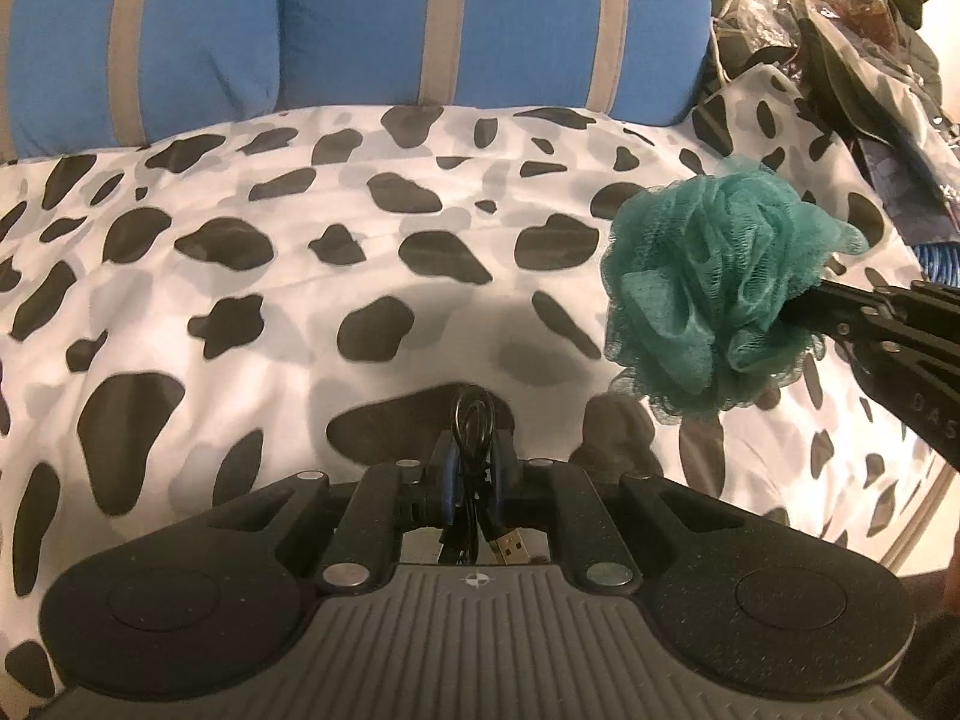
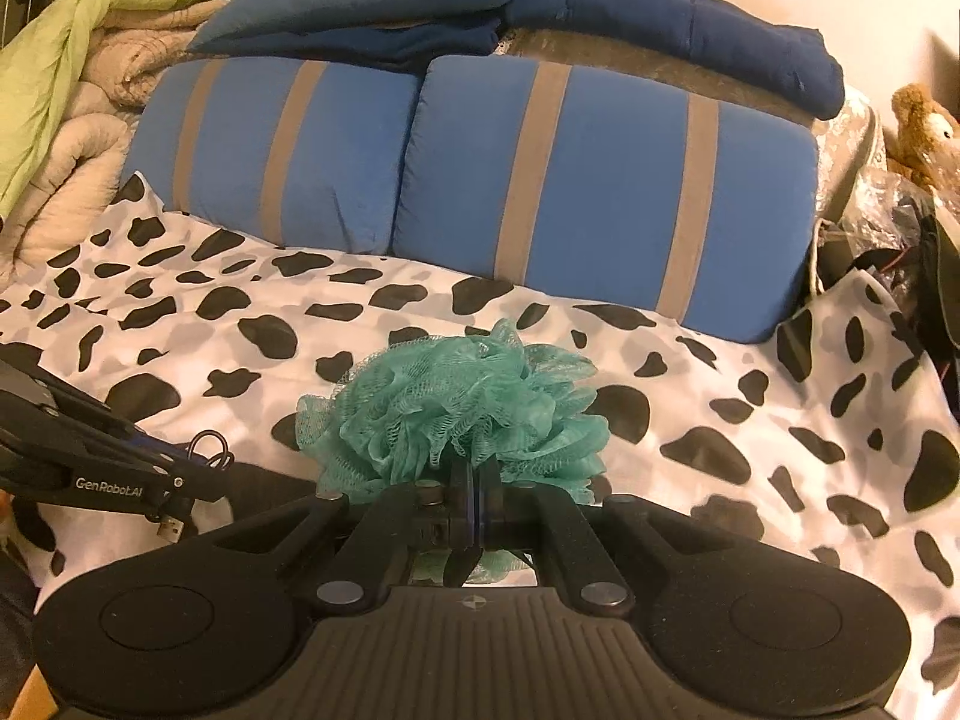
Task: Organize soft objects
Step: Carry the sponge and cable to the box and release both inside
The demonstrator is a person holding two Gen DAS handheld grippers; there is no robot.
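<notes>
A teal mesh bath pouf (image 2: pixel 462 414) is held in my right gripper (image 2: pixel 474 480), whose jaws are shut on it just above the cow-print bedspread (image 2: pixel 750 420). In the left wrist view the pouf (image 1: pixel 708 294) hangs at the right, with the right gripper's fingers (image 1: pixel 840 306) reaching in from the right edge. My left gripper (image 1: pixel 474 450) is shut on a coiled black USB cable (image 1: pixel 474 420), whose plug (image 1: pixel 510 546) hangs below the jaws. The left gripper also shows in the right wrist view (image 2: pixel 204 456), low at the left, close beside the pouf.
Two blue pillows with grey stripes (image 2: pixel 480 180) lie along the back of the bed, with dark blue bedding (image 2: pixel 690 18) above them. Beige and green blankets (image 2: pixel 72 90) are piled at the left. A plush toy (image 2: pixel 924 126) and dark clutter (image 1: pixel 870 60) crowd the right side.
</notes>
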